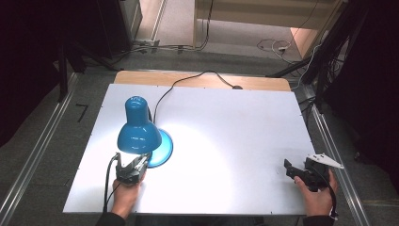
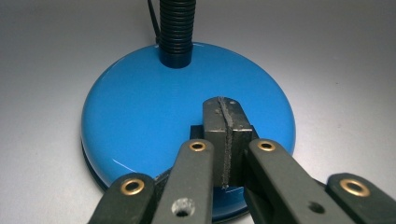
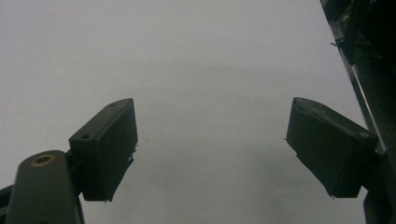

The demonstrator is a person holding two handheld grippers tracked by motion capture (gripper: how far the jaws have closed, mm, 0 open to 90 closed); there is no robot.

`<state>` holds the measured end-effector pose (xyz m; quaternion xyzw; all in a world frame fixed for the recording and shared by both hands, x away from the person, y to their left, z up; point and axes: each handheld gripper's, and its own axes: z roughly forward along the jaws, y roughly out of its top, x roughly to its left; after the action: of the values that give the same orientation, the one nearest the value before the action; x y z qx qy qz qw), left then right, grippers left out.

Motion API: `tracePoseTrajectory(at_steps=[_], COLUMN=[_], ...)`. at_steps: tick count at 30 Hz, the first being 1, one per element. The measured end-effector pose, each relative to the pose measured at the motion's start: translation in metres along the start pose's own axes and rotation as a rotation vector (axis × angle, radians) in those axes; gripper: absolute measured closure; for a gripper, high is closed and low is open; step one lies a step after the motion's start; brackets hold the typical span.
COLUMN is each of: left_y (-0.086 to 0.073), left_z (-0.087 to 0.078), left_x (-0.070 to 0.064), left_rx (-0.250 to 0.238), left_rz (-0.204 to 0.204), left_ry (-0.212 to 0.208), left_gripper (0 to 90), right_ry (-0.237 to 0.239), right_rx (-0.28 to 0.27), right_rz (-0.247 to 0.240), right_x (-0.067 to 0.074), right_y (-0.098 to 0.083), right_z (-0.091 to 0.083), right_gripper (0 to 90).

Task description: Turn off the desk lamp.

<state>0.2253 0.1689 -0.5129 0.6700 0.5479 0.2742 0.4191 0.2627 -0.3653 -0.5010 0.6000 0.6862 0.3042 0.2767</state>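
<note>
The left gripper (image 2: pixel 227 122) is seen with its jaws pressed together, nothing between them, their tips over the near edge of the blue desk lamp's round base (image 2: pixel 140 116). The lamp's black gooseneck (image 2: pixel 176 28) is found just beyond. The right gripper (image 3: pixel 212 140) is held spread wide over bare white table (image 3: pixel 187 56).

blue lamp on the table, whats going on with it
A person is working on a lit blue desk lamp that stands on a white table. The left gripper is shut, with nothing between its jaws, and its tips are over or on the lamp's round blue base, near the front edge; actual contact can't be judged. The right gripper is open and empty over bare table near the right edge.
</note>
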Motion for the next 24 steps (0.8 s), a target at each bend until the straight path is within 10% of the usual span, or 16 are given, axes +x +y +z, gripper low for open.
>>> tracePoseTrajectory(at_steps=[24], left_y=[0.007], left_z=[0.006], left_x=[0.013], left_rx=[0.015], left_rz=[-0.065], left_ry=[-0.016], left_gripper=[90.0], right_ry=[-0.001], right_rx=[-0.011], right_rz=[0.008], right_x=[-0.004], right_y=[0.000], right_z=[-0.002], right_gripper=[15.1])
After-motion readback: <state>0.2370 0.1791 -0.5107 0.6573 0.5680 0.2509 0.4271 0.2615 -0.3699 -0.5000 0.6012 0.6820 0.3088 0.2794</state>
